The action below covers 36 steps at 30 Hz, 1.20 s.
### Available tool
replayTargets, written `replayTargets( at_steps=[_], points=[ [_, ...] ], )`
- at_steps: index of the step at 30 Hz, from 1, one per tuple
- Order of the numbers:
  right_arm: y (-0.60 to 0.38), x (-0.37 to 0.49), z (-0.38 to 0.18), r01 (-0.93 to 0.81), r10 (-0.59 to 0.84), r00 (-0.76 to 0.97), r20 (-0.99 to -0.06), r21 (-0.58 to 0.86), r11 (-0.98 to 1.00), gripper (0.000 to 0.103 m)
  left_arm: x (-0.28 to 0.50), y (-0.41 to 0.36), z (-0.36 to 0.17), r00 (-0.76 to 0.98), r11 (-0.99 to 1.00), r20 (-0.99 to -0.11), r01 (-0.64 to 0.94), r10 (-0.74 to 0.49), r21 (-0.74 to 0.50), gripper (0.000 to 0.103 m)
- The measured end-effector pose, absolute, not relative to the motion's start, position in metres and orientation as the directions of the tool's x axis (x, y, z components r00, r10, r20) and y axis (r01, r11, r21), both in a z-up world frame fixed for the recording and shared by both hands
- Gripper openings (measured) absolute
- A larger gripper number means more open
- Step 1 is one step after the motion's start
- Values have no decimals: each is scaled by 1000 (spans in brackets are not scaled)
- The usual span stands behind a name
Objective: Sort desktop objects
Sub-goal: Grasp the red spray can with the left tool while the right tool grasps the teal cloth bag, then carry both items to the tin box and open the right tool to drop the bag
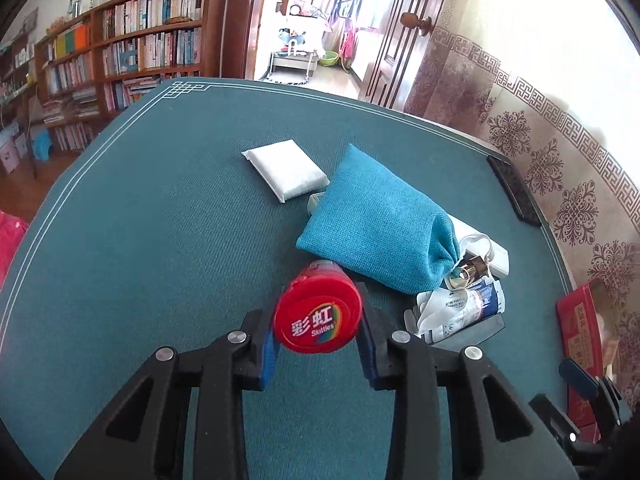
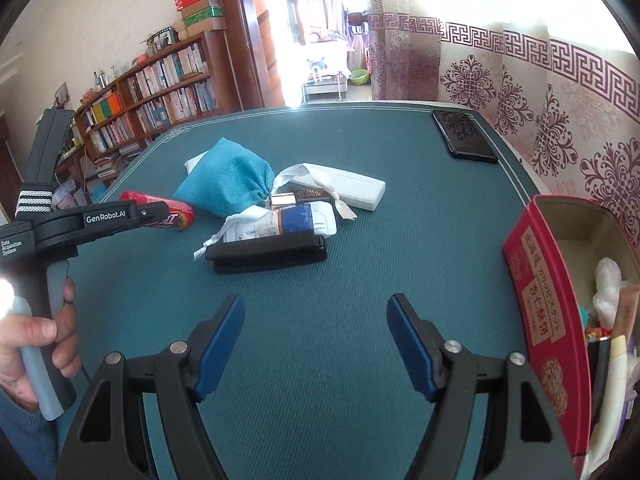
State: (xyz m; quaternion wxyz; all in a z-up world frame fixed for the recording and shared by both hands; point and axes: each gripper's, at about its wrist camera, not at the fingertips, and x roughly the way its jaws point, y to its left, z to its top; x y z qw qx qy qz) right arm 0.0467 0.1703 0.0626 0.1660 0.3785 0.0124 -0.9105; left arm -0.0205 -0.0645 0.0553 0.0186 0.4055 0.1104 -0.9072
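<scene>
My left gripper [image 1: 318, 340] is shut on a red Skittles tube [image 1: 318, 316], its blue pads pressing on both sides just below the cap. The tube is lifted off the green table mat [image 1: 160, 240] and tilts towards the camera. The right wrist view shows the same tube [image 2: 176, 212] at the left, lying along the left gripper's fingers. My right gripper [image 2: 316, 344] stands open over bare mat with nothing between its fingers. An open red box [image 2: 536, 280] with several items inside stands at the right table edge.
A pile sits mid-table: a teal pouch [image 2: 228, 180], a white flat case [image 2: 352, 190], a gold tube [image 2: 288, 199], a mask packet [image 2: 296, 220] and a black case [image 2: 268, 254]. A white packet [image 1: 286, 168] lies behind the pouch. A black patterned wallet [image 2: 464, 136] lies at the far right corner.
</scene>
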Motion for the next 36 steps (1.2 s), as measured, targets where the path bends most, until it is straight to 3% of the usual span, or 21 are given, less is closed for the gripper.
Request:
replayTargets(
  at_steps=[13,21,30,34,35,36],
  points=[
    [78,-12,56,543,-338,-653,-678,-108,-833,83,-22,-89,58,-688,-956,-723,169,62,-242,34],
    [45,-48,45,588,-296,-646,-704,-212,-780,83,-22,-103,57,-689,-941,-722,202,61,-272,34],
    [45,-74,37,609,-399,-509,-763,8,-793,85,-26,-103,51,-679,-938,-731,204,71,-281,34],
    [44,-64,43,619,-415,-518,-748,7,-786,57,-25,-102,52,-681,-937,-728,204,71,-282,34],
    [45,-62,46,623,-428,-509,-746,24,-782,55,-26,-101,52,-682,-938,-728,203,71,-281,34],
    [46,-60,47,617,-428,-515,-743,25,-786,37,-26,-101,52,-682,-939,-728,201,71,-280,34]
  ],
)
